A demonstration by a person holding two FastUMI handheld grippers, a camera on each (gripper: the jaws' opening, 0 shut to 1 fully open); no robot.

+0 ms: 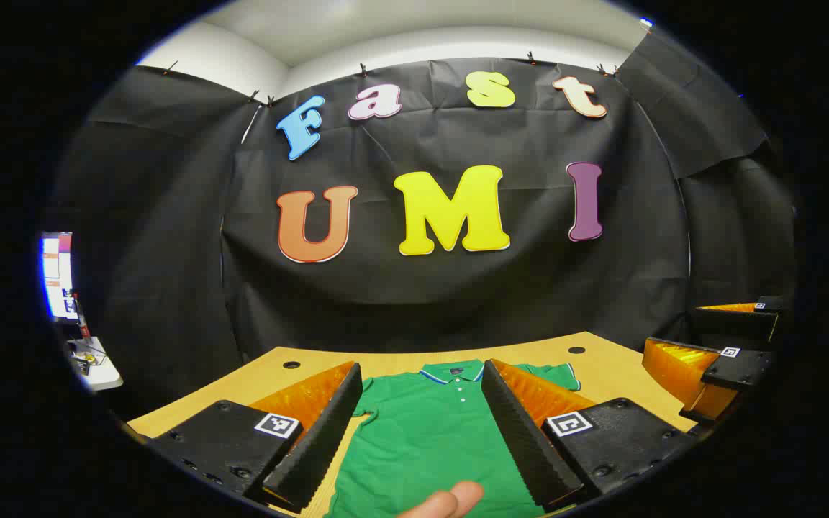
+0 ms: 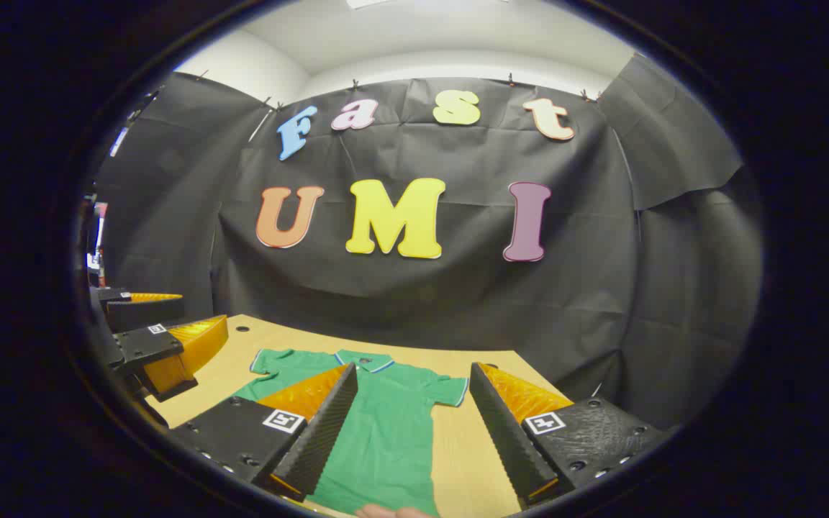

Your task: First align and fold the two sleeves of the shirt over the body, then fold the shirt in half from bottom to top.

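A green polo shirt (image 1: 422,432) is laid flat on the wooden table (image 1: 601,370), collar toward the booth's black wall, buttons facing up. A white-and-blue trim is seen along the collar (image 1: 450,374), and both short sleeves are spread out to the sides, unfolded. In the right gripper view the same shirt (image 2: 386,424) is seen lying left of centre, one sleeve (image 2: 447,392) stretched out onto bare wood toward the right.

The left gripper (image 1: 422,432) is held above the shirt's body, jaws spread wide, nothing clasped between them; the placket and collar are framed in the gap. A fingertip (image 1: 450,500) is caught at the bottom edge of the left gripper view, over the green fabric.

The right gripper (image 2: 411,432) is likewise released, fingers parted wide and empty, with the shirt's right side and a strip of table seen between them. Whether either gripper is touching the cloth cannot be told.

Each gripper is picked up in the other's view: the right gripper (image 1: 717,360) at the far right edge, beside the table, and the left gripper (image 2: 162,338) at the far left edge, near the table's corner.

Small round holes (image 1: 291,365) are noted in the tabletop near its far edge. A lit screen (image 1: 58,273) is glimpsed at the far left.
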